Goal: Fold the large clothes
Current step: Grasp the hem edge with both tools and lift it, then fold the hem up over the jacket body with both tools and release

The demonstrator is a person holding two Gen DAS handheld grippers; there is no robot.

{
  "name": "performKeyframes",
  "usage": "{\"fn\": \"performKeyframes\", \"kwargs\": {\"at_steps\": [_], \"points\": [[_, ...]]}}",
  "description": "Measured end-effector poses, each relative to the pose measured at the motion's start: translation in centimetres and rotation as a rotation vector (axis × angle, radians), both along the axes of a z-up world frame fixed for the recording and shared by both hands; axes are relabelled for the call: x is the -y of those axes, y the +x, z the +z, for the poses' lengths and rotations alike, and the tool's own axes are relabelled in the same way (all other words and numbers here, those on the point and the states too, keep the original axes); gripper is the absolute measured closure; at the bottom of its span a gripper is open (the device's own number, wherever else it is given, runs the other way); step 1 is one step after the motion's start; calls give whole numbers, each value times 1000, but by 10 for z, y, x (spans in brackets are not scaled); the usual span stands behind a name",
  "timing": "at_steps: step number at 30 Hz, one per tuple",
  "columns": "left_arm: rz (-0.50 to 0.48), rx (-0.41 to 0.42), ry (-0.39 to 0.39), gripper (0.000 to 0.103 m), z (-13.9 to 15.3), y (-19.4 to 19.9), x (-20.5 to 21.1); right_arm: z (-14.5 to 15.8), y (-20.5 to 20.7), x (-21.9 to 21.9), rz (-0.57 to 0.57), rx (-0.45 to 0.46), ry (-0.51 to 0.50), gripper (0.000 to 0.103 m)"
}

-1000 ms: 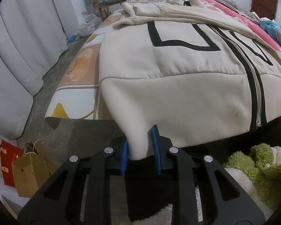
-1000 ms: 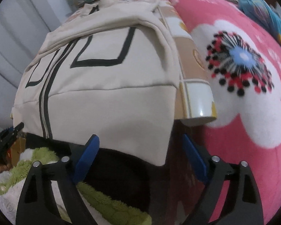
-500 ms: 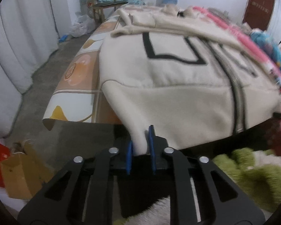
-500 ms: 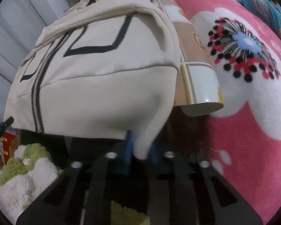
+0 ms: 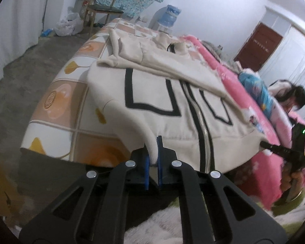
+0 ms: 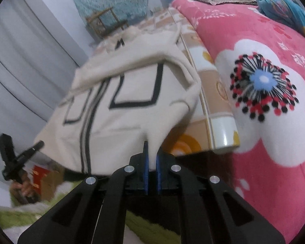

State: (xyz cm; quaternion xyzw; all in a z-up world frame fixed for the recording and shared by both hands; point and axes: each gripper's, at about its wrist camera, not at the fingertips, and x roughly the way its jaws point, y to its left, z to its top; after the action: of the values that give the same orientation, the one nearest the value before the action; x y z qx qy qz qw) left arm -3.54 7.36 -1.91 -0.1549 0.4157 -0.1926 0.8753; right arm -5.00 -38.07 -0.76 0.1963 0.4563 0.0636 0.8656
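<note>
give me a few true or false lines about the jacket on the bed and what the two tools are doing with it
1. The left tool is shut on a bottom corner of the cream jacket. True.
2. The right tool hangs open, clear of the jacket. False: it is shut on the other bottom corner.
3. The jacket's zipper is flanked by black stripes. True.
4. The jacket lies on the pink flowered blanket. False: it lies on the orange and white checked cover, with the blanket beside it.
5. A sleeve is folded across the jacket's upper part. True.
</note>
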Motion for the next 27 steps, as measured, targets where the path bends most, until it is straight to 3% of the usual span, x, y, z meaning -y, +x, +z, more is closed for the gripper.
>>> {"fn": "performKeyframes", "kwargs": {"at_steps": [5, 9, 19, 25, 27], "points": [[35, -16, -100, 98, 1, 23, -9, 8, 18, -1, -9, 54, -1, 97], [58, -7, -104, 98, 2, 37, -10, 13, 33, -2, -16, 87, 0, 97], [120, 27, -199, 98, 13, 84, -26, 23, 86, 7, -28, 140, 4, 97], [210, 8, -143, 93, 4, 126, -33, 14, 131, 28, -101, 159, 110, 96], [248, 15, -99, 84, -1, 140, -33, 1, 146, 38, -145, 151, 134, 84]]}}
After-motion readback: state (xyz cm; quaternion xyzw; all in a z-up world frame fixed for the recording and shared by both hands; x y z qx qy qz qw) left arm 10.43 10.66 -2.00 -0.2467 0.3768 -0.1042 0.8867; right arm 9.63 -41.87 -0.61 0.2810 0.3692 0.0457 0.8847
